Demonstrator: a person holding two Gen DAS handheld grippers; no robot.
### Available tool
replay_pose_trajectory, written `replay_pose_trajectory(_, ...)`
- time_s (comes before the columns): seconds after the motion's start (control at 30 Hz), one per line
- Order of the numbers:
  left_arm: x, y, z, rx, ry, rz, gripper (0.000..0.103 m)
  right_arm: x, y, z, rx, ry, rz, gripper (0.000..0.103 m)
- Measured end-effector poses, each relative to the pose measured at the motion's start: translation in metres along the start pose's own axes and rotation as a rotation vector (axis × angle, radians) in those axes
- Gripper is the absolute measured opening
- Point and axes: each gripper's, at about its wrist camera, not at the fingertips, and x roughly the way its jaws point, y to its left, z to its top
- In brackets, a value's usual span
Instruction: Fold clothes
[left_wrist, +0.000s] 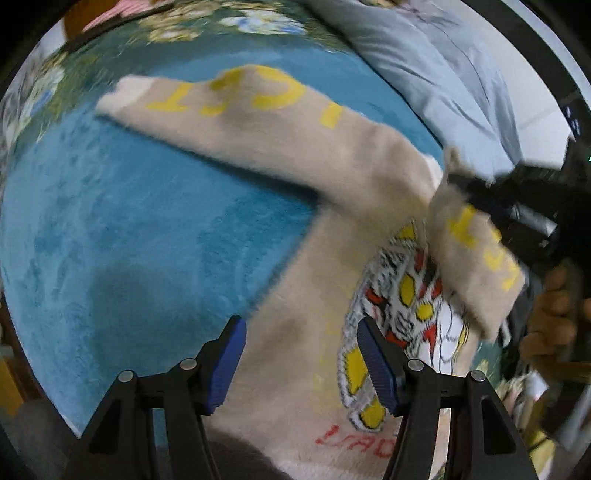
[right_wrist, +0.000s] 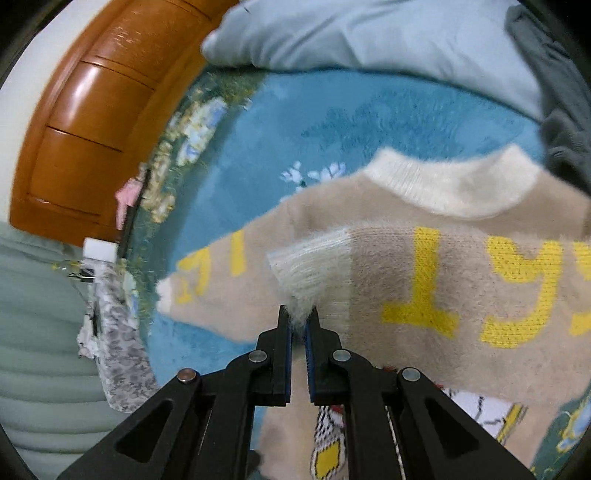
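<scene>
A fuzzy beige sweater (left_wrist: 306, 325) with yellow letters and a cartoon print lies on a blue plush blanket (left_wrist: 129, 229). One sleeve (left_wrist: 236, 118) stretches out flat to the upper left. My left gripper (left_wrist: 301, 358) hovers open over the sweater's body, nothing between its blue pads. The other sleeve (right_wrist: 424, 291) is lifted across the chest. My right gripper (right_wrist: 299, 317) is shut on its white ribbed cuff (right_wrist: 314, 273). The cream collar (right_wrist: 454, 184) shows beyond. In the left wrist view the right gripper (left_wrist: 480, 192) holds that sleeve (left_wrist: 476, 258) at the right.
A pale blue pillow (right_wrist: 369, 33) lies at the blanket's far edge, with a grey garment (right_wrist: 561, 110) beside it. A wooden headboard (right_wrist: 92, 122) stands at the left. A hand (left_wrist: 554, 317) holds the right gripper. A grey patterned cloth (right_wrist: 118, 350) lies at the blanket's left edge.
</scene>
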Motion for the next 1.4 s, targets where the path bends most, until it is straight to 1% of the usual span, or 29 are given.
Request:
replay_pose_trajectory(0.17,0.006,0.033,0.027,-0.006,0.015,0.066,0.066,0.035,-0.01,0.004,0.087,0.028,-0.041,0.007)
replay_pose_trajectory(0.2,0.007,0.039,0.03,0.001,0.011,0.082,0.066,0.042,-0.012,0.004,0.1,0.033,-0.046,0.009)
replay_pose_trajectory(0.27,0.011,0.05,0.035,0.015,0.026,0.119,0.066,0.045,-0.014,0.003,0.107,0.037,-0.03,0.012)
replay_pose_trajectory(0.3,0.013,0.056,0.037,0.009,0.033,0.121,0.066,0.047,-0.015,0.003,0.111,0.04,-0.02,0.019)
replay_pose_trajectory(0.33,0.014,0.063,0.04,0.0,0.038,0.119,0.066,0.046,-0.016,0.002,0.115,0.041,0.011,0.043)
replay_pose_trajectory(0.37,0.015,0.071,0.044,-0.016,0.044,0.117,0.066,0.04,-0.017,0.001,0.122,0.029,0.04,0.054)
replay_pose_trajectory(0.4,0.015,0.079,0.049,-0.042,0.046,0.109,0.066,0.033,-0.019,-0.001,0.129,0.015,0.069,0.061)
replay_pose_trajectory(0.47,0.014,0.096,0.062,-0.117,0.043,0.057,0.066,0.007,-0.024,-0.009,0.133,-0.05,0.117,0.06)
replay_pose_trajectory(0.53,0.014,0.115,0.076,-0.209,0.044,-0.014,0.066,-0.021,-0.032,-0.024,0.118,-0.101,0.128,0.061)
replay_pose_trajectory(0.57,0.014,0.127,0.084,-0.276,0.035,-0.049,0.066,-0.035,-0.035,-0.031,0.11,-0.126,0.133,0.061)
replay_pose_trajectory(0.6,0.014,0.141,0.093,-0.35,0.022,-0.085,0.066,-0.047,-0.039,-0.04,0.103,-0.143,0.122,0.061)
replay_pose_trajectory(0.63,0.016,0.15,0.1,-0.403,0.016,-0.107,0.066,-0.059,-0.043,-0.048,0.095,-0.159,0.11,0.061)
replay_pose_trajectory(0.7,0.022,0.166,0.112,-0.48,0.007,-0.134,0.066,-0.082,-0.056,-0.072,0.099,-0.194,0.075,0.061)
replay_pose_trajectory(0.8,0.031,0.179,0.128,-0.546,-0.011,-0.147,0.066,-0.106,-0.077,-0.106,0.136,-0.21,0.026,0.061)
replay_pose_trajectory(0.9,0.036,0.184,0.141,-0.567,-0.049,-0.148,0.065,-0.118,-0.097,-0.135,0.167,-0.181,-0.033,0.061)
replay_pose_trajectory(1.0,0.033,0.187,0.151,-0.606,-0.077,-0.142,0.065,-0.128,-0.119,-0.158,0.232,-0.161,-0.056,0.061)
replay_pose_trajectory(1.07,0.031,0.184,0.154,-0.604,-0.107,-0.135,0.064,-0.13,-0.129,-0.17,0.285,-0.158,-0.065,0.061)
replay_pose_trajectory(1.1,0.03,0.18,0.156,-0.598,-0.12,-0.131,0.058,-0.13,-0.133,-0.174,0.309,-0.158,-0.063,0.061)
replay_pose_trajectory(1.13,0.032,0.183,0.157,-0.596,-0.124,-0.134,0.047,-0.13,-0.137,-0.177,0.334,-0.157,-0.057,0.061)
replay_pose_trajectory(1.17,0.034,0.184,0.16,-0.595,-0.118,-0.14,0.042,-0.13,-0.141,-0.18,0.354,-0.152,-0.051,0.061)
replay_pose_trajectory(1.2,0.036,0.184,0.163,-0.592,-0.11,-0.133,0.034,-0.13,-0.142,-0.182,0.362,-0.148,-0.05,0.061)
replay_pose_trajectory(1.23,0.037,0.184,0.169,-0.586,-0.107,-0.122,0.021,-0.131,-0.143,-0.183,0.365,-0.144,-0.056,0.061)
replay_pose_trajectory(1.27,0.034,0.181,0.172,-0.572,-0.115,-0.112,0.012,-0.131,-0.144,-0.184,0.366,-0.14,-0.063,0.061)
replay_pose_trajectory(1.37,0.023,0.17,0.177,-0.524,-0.148,-0.083,0.009,-0.137,-0.144,-0.186,0.359,-0.152,-0.057,0.061)
replay_pose_trajectory(1.4,0.015,0.161,0.179,-0.483,-0.17,-0.08,0.009,-0.139,-0.145,-0.187,0.359,-0.155,-0.056,0.061)
